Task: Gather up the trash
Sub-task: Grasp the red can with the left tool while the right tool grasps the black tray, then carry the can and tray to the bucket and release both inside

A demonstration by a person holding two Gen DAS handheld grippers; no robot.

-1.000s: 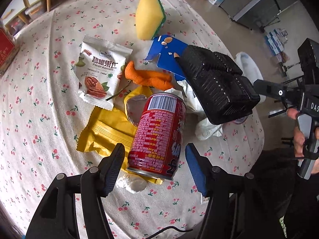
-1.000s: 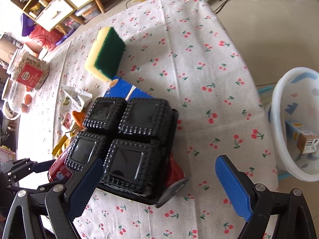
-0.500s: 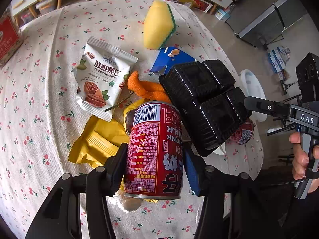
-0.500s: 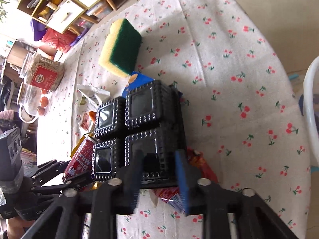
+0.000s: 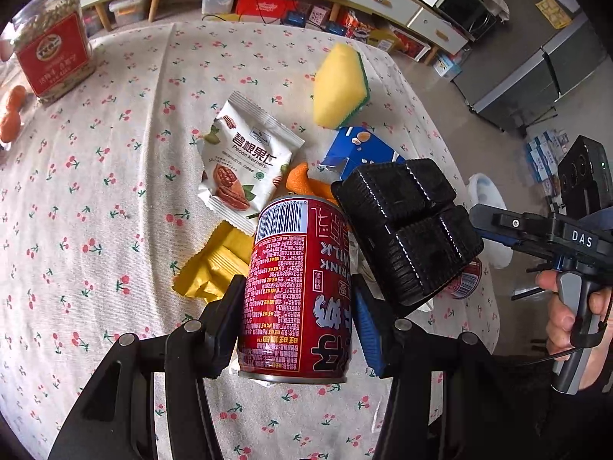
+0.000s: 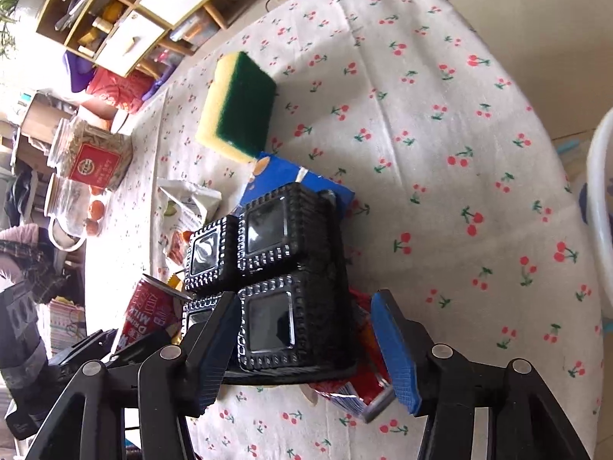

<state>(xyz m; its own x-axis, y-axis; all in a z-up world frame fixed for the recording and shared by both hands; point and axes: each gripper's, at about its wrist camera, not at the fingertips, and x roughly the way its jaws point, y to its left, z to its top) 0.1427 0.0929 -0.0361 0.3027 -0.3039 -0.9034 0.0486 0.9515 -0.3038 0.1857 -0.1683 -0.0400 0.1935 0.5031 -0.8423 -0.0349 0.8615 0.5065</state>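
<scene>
Gripping a red drink can [image 5: 297, 291] from both sides, the left gripper [image 5: 299, 322] holds it upside down and clear of the desk [image 5: 115, 176], which wears a cherry-print cloth. The right gripper [image 6: 306, 345] straddles a black four-cell plastic tray [image 6: 268, 268]; its jaws have just been opening, the left pad sits against the tray's side while the blue right pad stands off it with a gap, so whether it grips firmly I cannot tell. Under the tray lies a crumpled red wrapper [image 6: 364, 391]. On the cloth rest a white nut packet [image 5: 245, 161], a yellow wrapper [image 5: 214, 264], orange peel [image 5: 302, 182], a blue card [image 5: 360, 149] and a yellow-green sponge [image 5: 341, 84].
</scene>
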